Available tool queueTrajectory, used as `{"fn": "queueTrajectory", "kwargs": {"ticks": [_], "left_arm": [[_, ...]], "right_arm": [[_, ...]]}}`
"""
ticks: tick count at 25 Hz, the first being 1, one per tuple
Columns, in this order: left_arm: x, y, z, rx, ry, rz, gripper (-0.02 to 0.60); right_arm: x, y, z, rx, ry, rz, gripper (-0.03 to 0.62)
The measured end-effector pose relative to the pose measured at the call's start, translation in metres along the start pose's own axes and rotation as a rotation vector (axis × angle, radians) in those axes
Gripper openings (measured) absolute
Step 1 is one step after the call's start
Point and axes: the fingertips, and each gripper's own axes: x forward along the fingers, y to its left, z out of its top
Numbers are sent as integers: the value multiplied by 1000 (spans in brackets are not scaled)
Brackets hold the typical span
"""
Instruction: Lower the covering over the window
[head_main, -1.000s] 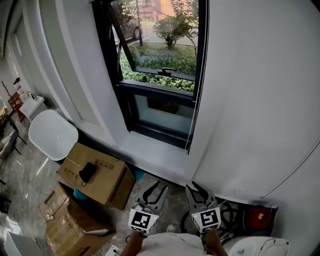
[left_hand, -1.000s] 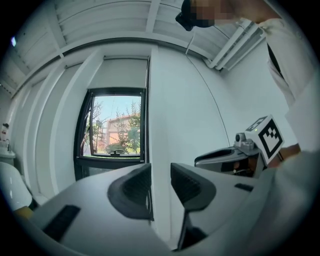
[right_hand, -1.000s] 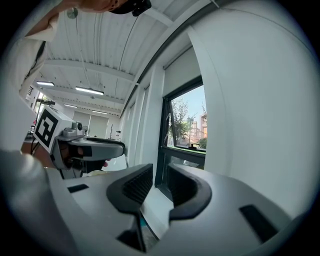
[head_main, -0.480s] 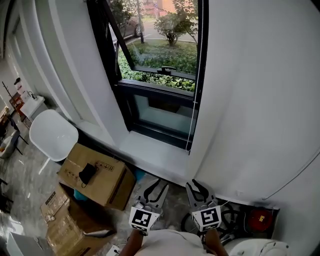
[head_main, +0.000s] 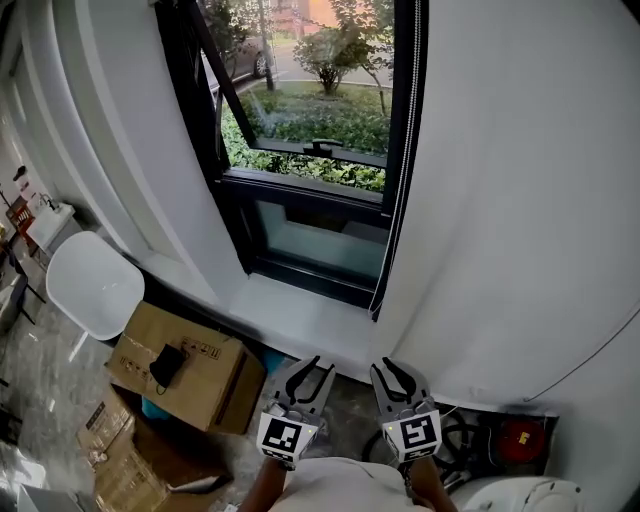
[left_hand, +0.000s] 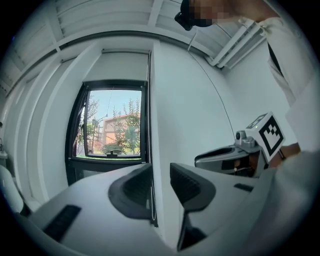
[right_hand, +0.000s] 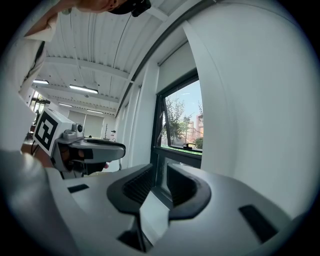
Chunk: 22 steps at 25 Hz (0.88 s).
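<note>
Head view: I see the pull cord (head_main: 383, 250) hanging vertically along the right frame of the window (head_main: 310, 120), ahead of and above both jaws. The right gripper (head_main: 392, 372) is nearer to it than the left gripper (head_main: 312, 368).

Left gripper view: jaws moderately apart and empty. The cord lines up with the gap, well ahead. The blind (left_hand: 125, 67) covers only the window's top.

Right gripper view: jaws have just been closing slightly. They are apart, with nothing between them.
</note>
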Motion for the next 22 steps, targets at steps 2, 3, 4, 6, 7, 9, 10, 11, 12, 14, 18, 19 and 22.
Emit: {"fn": "queueTrajectory", "kwargs": {"ticks": [2, 3, 4, 6, 7, 9, 10, 11, 12, 14, 18, 19, 22], "left_arm": [[9, 9, -1, 0, -2, -11, 120], [14, 14, -2, -2, 1, -18, 120], [18, 18, -2, -4, 2, -24, 120], [27, 27, -3, -8, 4, -35, 118], [32, 31, -4, -8, 5, -41, 118], [41, 41, -4, -7, 5, -52, 118], [45, 45, -5, -9, 8, -58, 118], [49, 50, -6, -12, 11, -65, 118], [53, 55, -7, -13, 10, -71, 118], [61, 65, -6, -8, -6, -84, 118], [75, 84, -10, -18, -4, -109, 117], [78, 89, -10, -20, -8, -113, 117], [86, 103, -14, -29, -8, -130, 117]], "right_arm": [[10, -5, 1, 2, 3, -14, 80], [15, -7, 1, 3, 5, -21, 80], [21, -9, 2, 2, 7, -27, 80], [31, -14, 3, 0, 10, -40, 80], [36, -17, 3, 1, 11, -46, 80], [47, -21, 4, 4, 14, -59, 80], [53, -23, 4, 5, 17, -66, 80], [58, -24, 5, 4, 20, -72, 80], [64, -26, 6, 3, 21, -78, 80], [74, -28, 7, -1, 21, -92, 80], [95, -32, 7, 0, 33, -119, 80], [101, -32, 7, 0, 37, -125, 80], [115, -33, 6, 0, 49, -142, 80]]}}
